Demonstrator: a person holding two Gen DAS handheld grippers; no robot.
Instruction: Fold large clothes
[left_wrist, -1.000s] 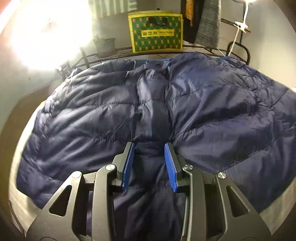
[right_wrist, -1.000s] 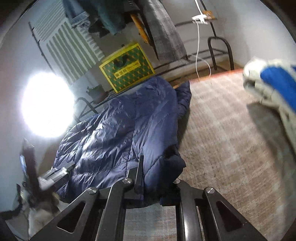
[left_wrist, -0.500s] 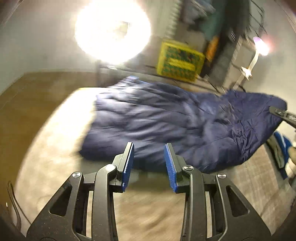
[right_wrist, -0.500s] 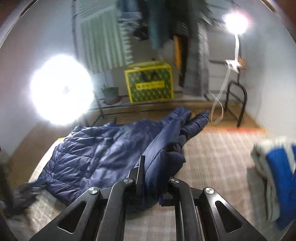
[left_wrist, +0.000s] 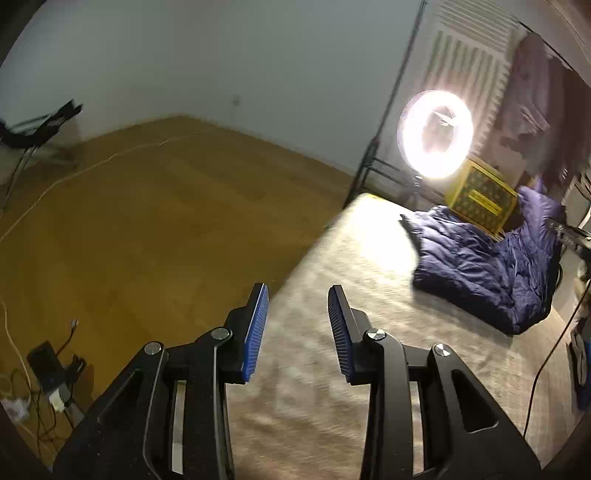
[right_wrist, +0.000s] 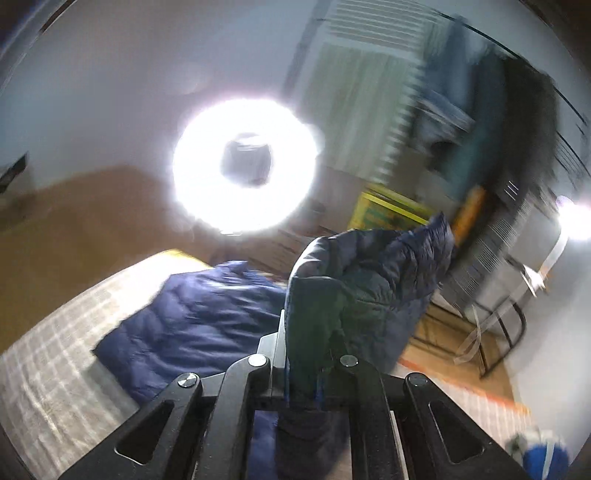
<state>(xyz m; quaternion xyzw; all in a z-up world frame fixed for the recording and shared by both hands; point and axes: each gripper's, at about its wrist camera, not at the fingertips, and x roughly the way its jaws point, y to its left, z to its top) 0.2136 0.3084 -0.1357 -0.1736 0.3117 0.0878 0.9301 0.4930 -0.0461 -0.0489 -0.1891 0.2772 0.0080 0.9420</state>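
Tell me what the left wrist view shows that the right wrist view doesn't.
Left wrist only: the left hand-held gripper, open and empty over the rug, and cables on the wooden floor.
Right wrist only: the right hand-held gripper shut on a lifted fold of the navy jacket.
Both: the jacket on the rug, ring light and yellow box.

A pale checked rug (left_wrist: 332, 280) covers the wood floor (left_wrist: 147, 229) across the lower right of the frame; the navy jacket (left_wrist: 480, 266) lies on it at right.

Home room, clothes rack (left_wrist: 532, 103), rug (left_wrist: 332, 369), wood floor (left_wrist: 147, 221)
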